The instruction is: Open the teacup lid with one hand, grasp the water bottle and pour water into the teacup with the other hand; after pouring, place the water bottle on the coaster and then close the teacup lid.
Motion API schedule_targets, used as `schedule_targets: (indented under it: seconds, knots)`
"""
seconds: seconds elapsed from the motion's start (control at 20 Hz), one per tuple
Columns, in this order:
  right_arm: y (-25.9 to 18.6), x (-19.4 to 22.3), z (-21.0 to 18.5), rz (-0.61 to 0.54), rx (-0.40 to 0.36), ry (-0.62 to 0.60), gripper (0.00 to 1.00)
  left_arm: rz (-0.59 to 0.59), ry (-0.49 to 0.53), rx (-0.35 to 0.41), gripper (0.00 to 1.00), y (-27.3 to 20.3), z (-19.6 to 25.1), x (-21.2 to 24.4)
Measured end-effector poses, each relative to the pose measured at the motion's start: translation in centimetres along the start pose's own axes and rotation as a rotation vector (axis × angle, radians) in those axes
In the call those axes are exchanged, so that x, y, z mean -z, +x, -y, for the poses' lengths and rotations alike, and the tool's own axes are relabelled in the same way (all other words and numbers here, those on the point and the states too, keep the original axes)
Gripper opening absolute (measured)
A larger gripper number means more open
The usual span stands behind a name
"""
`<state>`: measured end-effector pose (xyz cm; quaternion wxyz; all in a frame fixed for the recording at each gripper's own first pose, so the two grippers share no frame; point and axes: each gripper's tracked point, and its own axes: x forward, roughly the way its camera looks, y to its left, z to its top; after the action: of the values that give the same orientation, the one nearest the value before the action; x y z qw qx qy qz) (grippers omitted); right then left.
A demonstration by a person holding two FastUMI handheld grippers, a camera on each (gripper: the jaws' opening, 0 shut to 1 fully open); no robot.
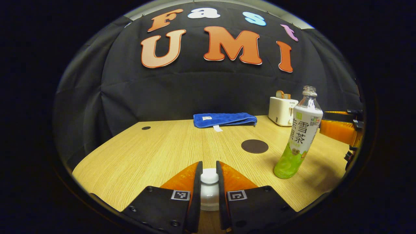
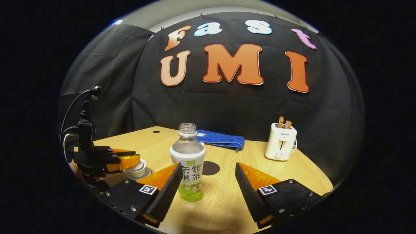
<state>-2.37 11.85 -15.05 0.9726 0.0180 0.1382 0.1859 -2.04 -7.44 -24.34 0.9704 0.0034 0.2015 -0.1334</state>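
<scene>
The left gripper is closed on the knob of the teacup lid, the lid-opening step, at the near left edge of the wooden table. The right gripper hangs wide open, the one uncapped water bottle standing upright between its fingers, untouched. Next, I judge, the lid should lift while those fingers close on the bottle. Behind the bottle lies one dark round coaster; farther back, one folded blue towel and one white toaster.
</scene>
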Motion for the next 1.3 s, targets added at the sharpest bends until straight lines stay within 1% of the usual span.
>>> schedule_targets:
  seconds: [0.2, 0.3, 0.45, 0.7, 0.75, 0.8, 0.9, 0.95, 1.05, 1.15, 1.3]
  knots:
    - [0.7, 0.8, -1.1, -0.023, -0.022, -0.013, 0.97, 0.044, -0.007, -0.033, 0.26, -0.5, -1.3, -1.5]
    - [1.2, 1.2, -1.7, -0.033, -0.033, -0.017, 0.97, 0.064, -0.012, -0.056, 0.28, -0.8, -2.3, -2.4]
    - [2.0, 1.8, -2.5, -0.064, -0.038, -0.032, 0.98, 0.078, 0.009, -0.106, 0.28, -1.6, -4.2, -3.2]
    - [3.5, 2.8, -3.9, -0.109, -0.056, -0.036, 0.94, 0.124, 0.028, -0.15, 0.27, -3.3, -6.6, -4.6]
    - [3.7, 3.1, -4.2, -0.12, -0.056, -0.035, 0.9, 0.127, 0.027, -0.156, 0.27, -3.5, -6.9, -4.6]
    - [4.0, 3.4, -4.3, -0.133, -0.056, -0.039, 0.83, 0.128, 0.027, -0.161, 0.27, -3.7, -7.2, -4.5]
    - [4.5, 4.2, -4.3, -0.153, -0.038, -0.053, 0.8, 0.126, 0.024, -0.171, 0.27, -3.9, -8.0, -3.9]
    - [4.7, 4.6, -4.1, -0.159, -0.021, -0.057, 0.8, 0.123, 0.021, -0.173, 0.27, -4.1, -8.2, -3.6]
    - [5.2, 4.6, -4.3, -0.156, -0.022, -0.031, 0.7, 0.114, 0.012, -0.174, 0.26, -4.2, -8.7, -3.0]
    - [5.0, 4.6, -4.4, -0.169, -0.021, -0.025, 0.65, 0.107, 0.005, -0.177, 0.27, -4.2, -9.1, -2.5]
    - [4.9, 3.8, -3.9, -0.165, 0.003, -0.079, 0.61, 0.109, -0.005, -0.181, 0.27, -4.4, -10.0, -2.3]
